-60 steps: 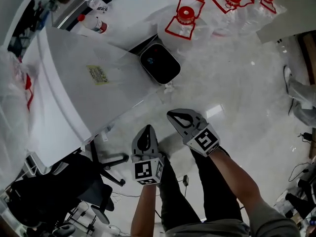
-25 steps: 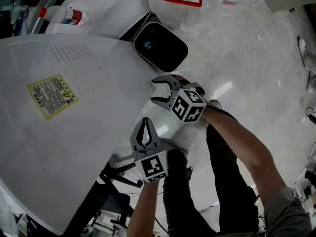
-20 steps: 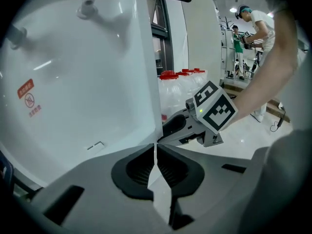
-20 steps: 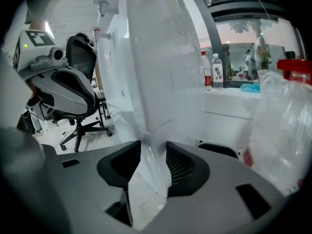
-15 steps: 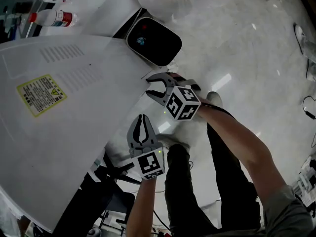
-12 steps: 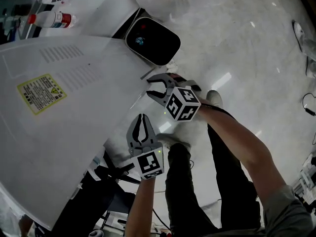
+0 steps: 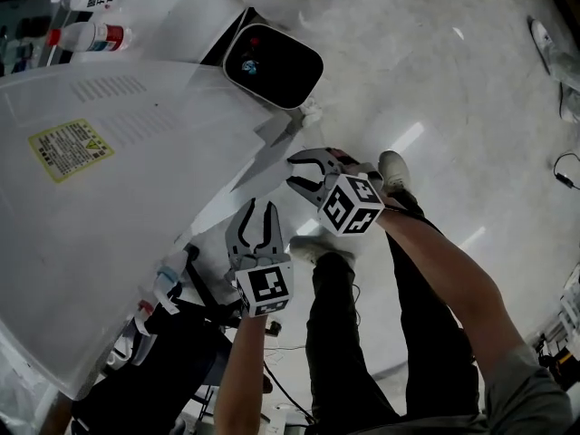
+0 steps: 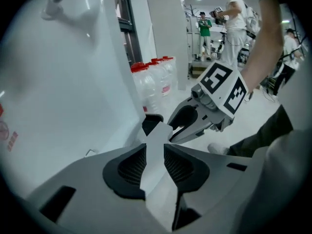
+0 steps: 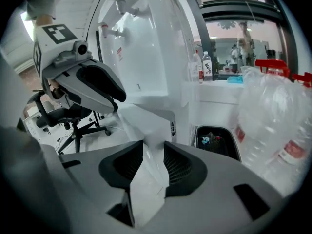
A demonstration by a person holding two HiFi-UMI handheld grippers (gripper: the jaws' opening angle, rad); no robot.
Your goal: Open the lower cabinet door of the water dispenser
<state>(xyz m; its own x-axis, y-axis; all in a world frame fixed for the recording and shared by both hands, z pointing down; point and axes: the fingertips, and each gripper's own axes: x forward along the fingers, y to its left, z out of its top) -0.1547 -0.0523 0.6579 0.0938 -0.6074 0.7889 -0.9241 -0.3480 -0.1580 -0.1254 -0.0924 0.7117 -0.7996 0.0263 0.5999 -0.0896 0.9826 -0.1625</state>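
Low on the front of the water dispenser [image 7: 109, 207], I am taking hold of the lower cabinet door [image 9: 146, 118]: my right gripper [image 7: 294, 175] is closing around its edge, not yet pinching, my left gripper [image 7: 254, 208] is opening with that edge in its gap, so next comes a firm clamp and an outward swing.

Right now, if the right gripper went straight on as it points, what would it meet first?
Likely the white lower cabinet door: its edge stands between the closing jaws of the right gripper, though depth is hard to judge.
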